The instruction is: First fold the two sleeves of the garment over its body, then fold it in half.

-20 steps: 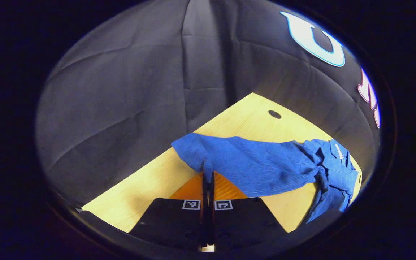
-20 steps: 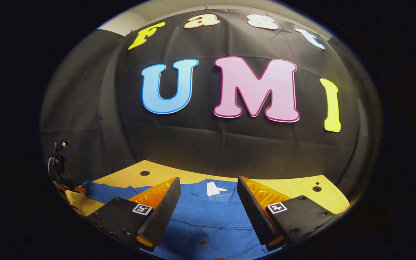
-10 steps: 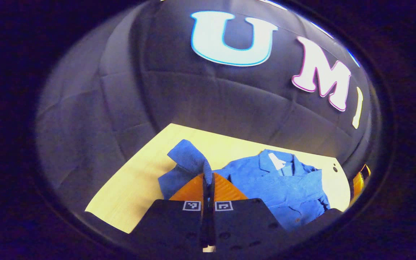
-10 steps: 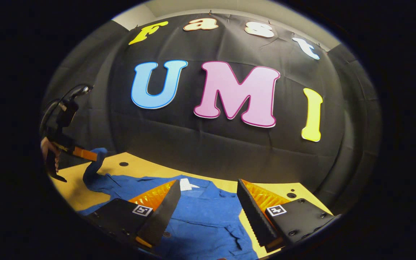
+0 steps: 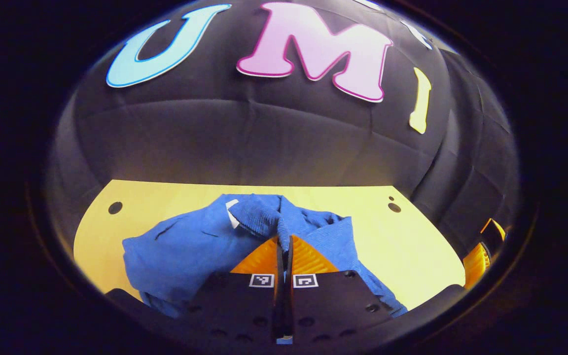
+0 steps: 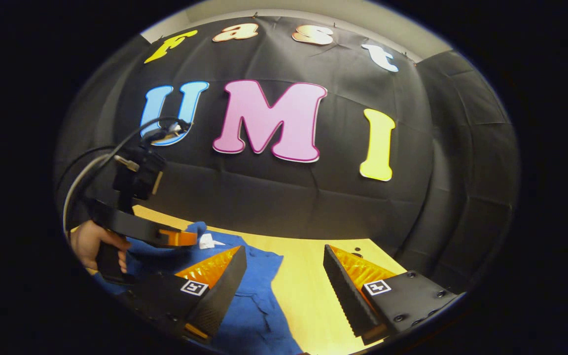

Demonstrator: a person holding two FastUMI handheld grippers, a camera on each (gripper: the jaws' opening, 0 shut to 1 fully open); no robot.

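A blue button-up garment [image 5: 185, 246] lies on the yellow table [image 5: 402, 246]. My left gripper [image 5: 284, 237] is shut on the cuff of one sleeve [image 5: 257, 217], holding it lifted over the garment's body near the collar and its white label [image 5: 231, 211]. In the right gripper view a hand [image 6: 89, 241] holds that left gripper [image 6: 185, 238] above the garment [image 6: 259, 296]. My right gripper [image 6: 284, 268] stands open just above the table, with the garment's right edge under its left finger and bare table between the fingers.
The black booth wall [image 5: 264, 138] rises right behind the table's far edge. Small round holes [image 5: 115, 207] mark the table's far corners. My right gripper's finger [image 5: 481, 251] pokes in at the right edge of the left gripper view.
My left gripper has carried the sleeve from the table's left side up and across onto the garment's body. My right gripper has shifted right, off the garment's middle.
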